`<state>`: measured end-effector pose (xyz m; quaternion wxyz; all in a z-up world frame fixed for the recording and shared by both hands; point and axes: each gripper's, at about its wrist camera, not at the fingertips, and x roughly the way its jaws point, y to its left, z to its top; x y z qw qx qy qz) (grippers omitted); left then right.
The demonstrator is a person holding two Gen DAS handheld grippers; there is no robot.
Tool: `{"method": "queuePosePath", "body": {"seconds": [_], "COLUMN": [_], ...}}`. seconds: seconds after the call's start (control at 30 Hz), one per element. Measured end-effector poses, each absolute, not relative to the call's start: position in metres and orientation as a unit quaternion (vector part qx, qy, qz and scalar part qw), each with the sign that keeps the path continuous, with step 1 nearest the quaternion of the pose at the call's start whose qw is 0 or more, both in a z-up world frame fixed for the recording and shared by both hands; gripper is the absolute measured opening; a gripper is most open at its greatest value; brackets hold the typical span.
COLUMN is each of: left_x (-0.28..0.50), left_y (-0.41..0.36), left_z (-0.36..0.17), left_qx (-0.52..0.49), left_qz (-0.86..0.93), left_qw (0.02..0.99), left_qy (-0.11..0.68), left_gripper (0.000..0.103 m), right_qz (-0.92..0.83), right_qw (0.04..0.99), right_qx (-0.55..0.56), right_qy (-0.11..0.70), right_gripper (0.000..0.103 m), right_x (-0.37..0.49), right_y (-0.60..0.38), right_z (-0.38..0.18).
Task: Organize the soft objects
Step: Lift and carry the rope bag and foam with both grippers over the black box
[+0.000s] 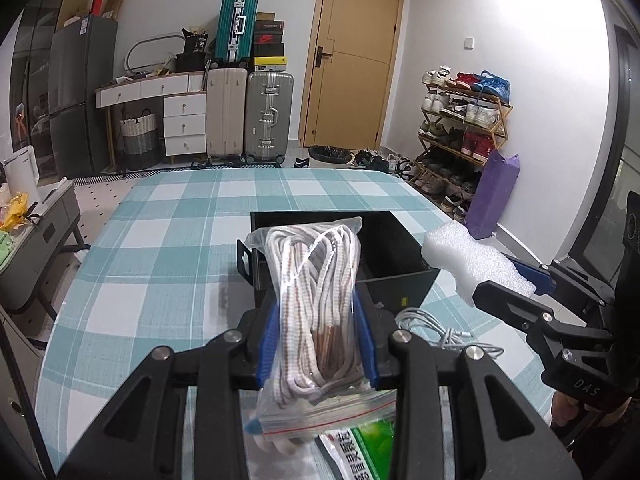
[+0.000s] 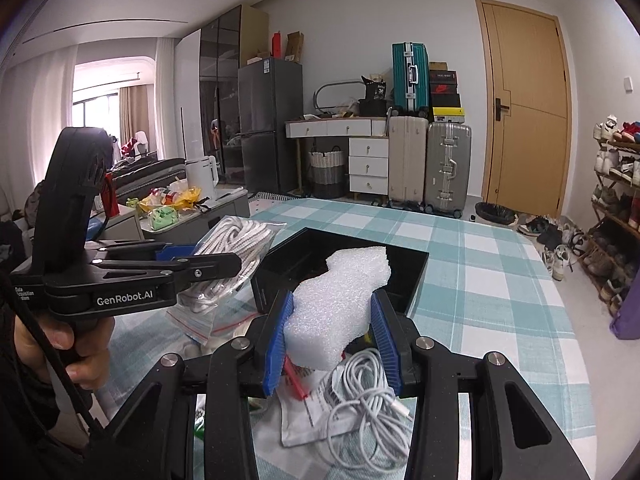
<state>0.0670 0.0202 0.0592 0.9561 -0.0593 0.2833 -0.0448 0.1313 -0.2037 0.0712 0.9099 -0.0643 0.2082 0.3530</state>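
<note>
My left gripper is shut on a clear zip bag of white-and-brown rope, held up off the table just in front of the black open box. That bag of rope and the left gripper also show at the left of the right wrist view. My right gripper is shut on a white foam block, lifted near the box. The foam block appears at the right of the left wrist view, beside the box's right corner.
A coiled white cable and a printed packet lie on the checked tablecloth under the grippers. A green packet lies below the rope bag. Suitcases, drawers and a shoe rack stand beyond the table.
</note>
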Motion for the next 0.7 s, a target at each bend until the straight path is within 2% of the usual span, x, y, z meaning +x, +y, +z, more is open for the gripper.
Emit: {"method": "queuePosePath", "body": {"seconds": [0.7], "left_x": [0.128], "left_y": [0.017], "left_z": [0.071], "left_qx": [-0.051], "left_qz": [-0.067], "left_qw": [0.951], "left_qy": [0.298], "left_gripper": [0.033], "right_qz": [0.355], "right_qw": [0.899], "right_qx": [-0.047], "right_qy": [0.252], "right_gripper": [0.04], "right_x": [0.192], "right_y": [-0.18], "right_z": [0.084]}}
